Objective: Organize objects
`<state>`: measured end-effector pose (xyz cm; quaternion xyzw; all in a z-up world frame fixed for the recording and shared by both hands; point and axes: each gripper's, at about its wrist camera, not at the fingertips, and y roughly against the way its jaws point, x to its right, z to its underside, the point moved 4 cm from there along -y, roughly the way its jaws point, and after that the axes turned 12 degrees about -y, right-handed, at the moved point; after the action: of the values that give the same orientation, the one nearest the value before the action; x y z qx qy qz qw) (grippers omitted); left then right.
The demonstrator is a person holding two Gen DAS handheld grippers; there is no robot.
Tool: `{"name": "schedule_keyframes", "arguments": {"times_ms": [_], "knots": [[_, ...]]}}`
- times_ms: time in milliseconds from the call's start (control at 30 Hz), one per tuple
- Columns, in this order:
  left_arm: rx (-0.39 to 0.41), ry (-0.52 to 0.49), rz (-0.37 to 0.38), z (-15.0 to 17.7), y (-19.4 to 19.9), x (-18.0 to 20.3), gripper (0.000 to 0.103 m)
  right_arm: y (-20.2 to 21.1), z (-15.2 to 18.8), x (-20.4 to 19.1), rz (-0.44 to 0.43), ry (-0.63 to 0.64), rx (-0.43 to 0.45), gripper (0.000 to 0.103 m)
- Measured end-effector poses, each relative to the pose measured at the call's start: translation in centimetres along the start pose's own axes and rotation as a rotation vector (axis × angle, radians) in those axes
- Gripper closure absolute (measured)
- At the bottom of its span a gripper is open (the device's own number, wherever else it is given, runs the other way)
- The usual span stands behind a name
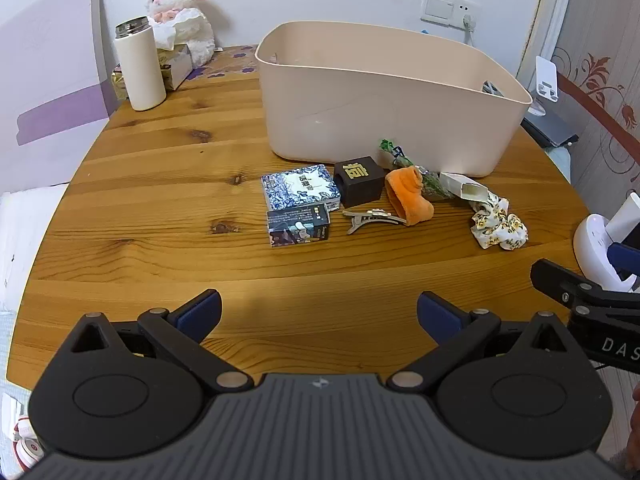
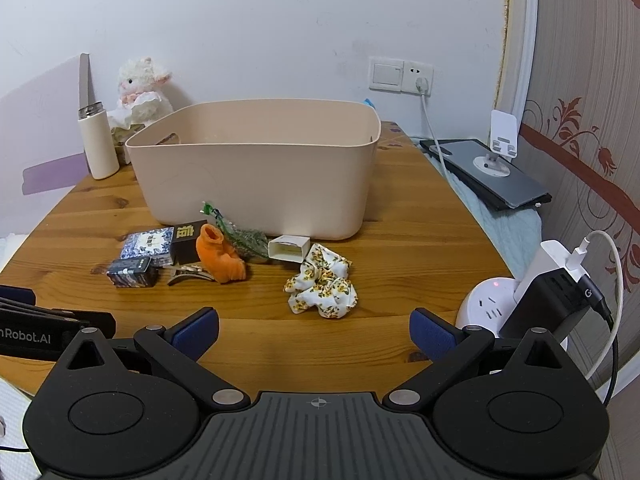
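Observation:
A beige plastic bin (image 1: pixel 384 100) (image 2: pixel 256 176) stands on the wooden table (image 1: pixel 160 200). In front of it lie a blue-and-white patterned box (image 1: pixel 300 186) (image 2: pixel 147 247), a dark printed box (image 1: pixel 298 226) (image 2: pixel 132 272), a black cube (image 1: pixel 358 182) (image 2: pixel 185 243), a metal hair clip (image 1: pixel 372 218) (image 2: pixel 190 274), an orange cloth (image 1: pixel 408 196) (image 2: pixel 220 258), a green packet (image 1: pixel 400 156) (image 2: pixel 240 236), a small white carton (image 1: pixel 464 188) (image 2: pixel 289 249) and a floral scrunchie (image 1: pixel 498 226) (image 2: pixel 322 282). My left gripper (image 1: pixel 319 316) and right gripper (image 2: pixel 314 330) are open and empty, near the table's front edge.
A white flask (image 1: pixel 140 68) (image 2: pixel 96 148), a plush lamb (image 1: pixel 180 12) (image 2: pixel 140 88) and a tissue box (image 1: pixel 176 64) stand at the back left. A white power hub with chargers (image 2: pixel 532 304) sits at the right edge. A tablet and phone stand (image 2: pixel 492 168) lie beyond the table's right side.

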<state>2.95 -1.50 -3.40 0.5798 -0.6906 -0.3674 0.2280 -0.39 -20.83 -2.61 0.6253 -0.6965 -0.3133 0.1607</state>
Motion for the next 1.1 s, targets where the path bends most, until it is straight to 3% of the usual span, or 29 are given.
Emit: {"name": "schedule_keyframes", "arguments": {"times_ms": [733,1100], "knots": [[-0.006,-0.002,0.016,-0.7,-1.5,0.5,0.000,-2.1,-0.4,0.6,0.000,0.003,-0.027,0.000],[-0.008,-0.016,0.024,-1.2,-4.0,0.8,0.000,-5.1,-0.2,1.0,0.003,0.003,-0.068,0.000]]}}
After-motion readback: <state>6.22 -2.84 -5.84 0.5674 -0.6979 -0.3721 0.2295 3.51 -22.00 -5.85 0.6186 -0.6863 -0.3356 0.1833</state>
